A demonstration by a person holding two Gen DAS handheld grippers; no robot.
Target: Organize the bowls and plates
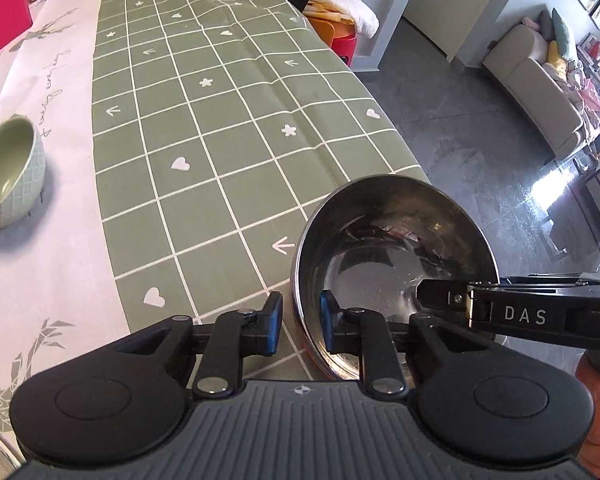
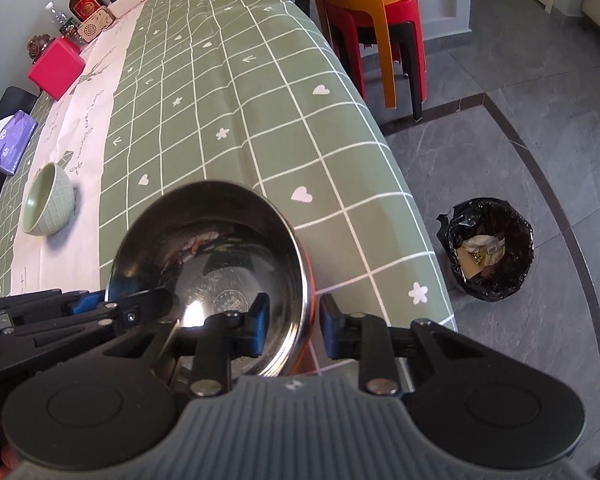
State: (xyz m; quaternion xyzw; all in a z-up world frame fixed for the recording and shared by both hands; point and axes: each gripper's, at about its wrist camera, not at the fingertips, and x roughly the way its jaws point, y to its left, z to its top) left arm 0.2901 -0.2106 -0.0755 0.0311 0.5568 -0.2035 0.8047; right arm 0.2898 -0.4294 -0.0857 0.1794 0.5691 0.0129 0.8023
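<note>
Steel bowl [image 1: 396, 264] sits at the table's near corner on the green check cloth [image 1: 220, 120], rim close to the edge by the floor. Left gripper [image 1: 300, 320] straddles the bowl's rim at abt 8 o'clock: one blue pad outside, one inside, narrow gap, wall between them, looks clamped on the rim. Right gripper [image 2: 294, 322] does the same on the opposite side, rim at abt 4 o'clock in its view, pads either side of the wall & closed onto it. Green bowl [image 2: 48, 206] lies tilted on the white runner [image 2: 72, 240], well apart, at 9–10 o'clock from the steel one. Far end of table: pink box [image 2: 56, 66], bottle [image 2: 82, 0]. Bin [image 2: 490, 248] on the floor at 3 o'clock; stools [image 2: 380, 32] at 1 o'clock.
</note>
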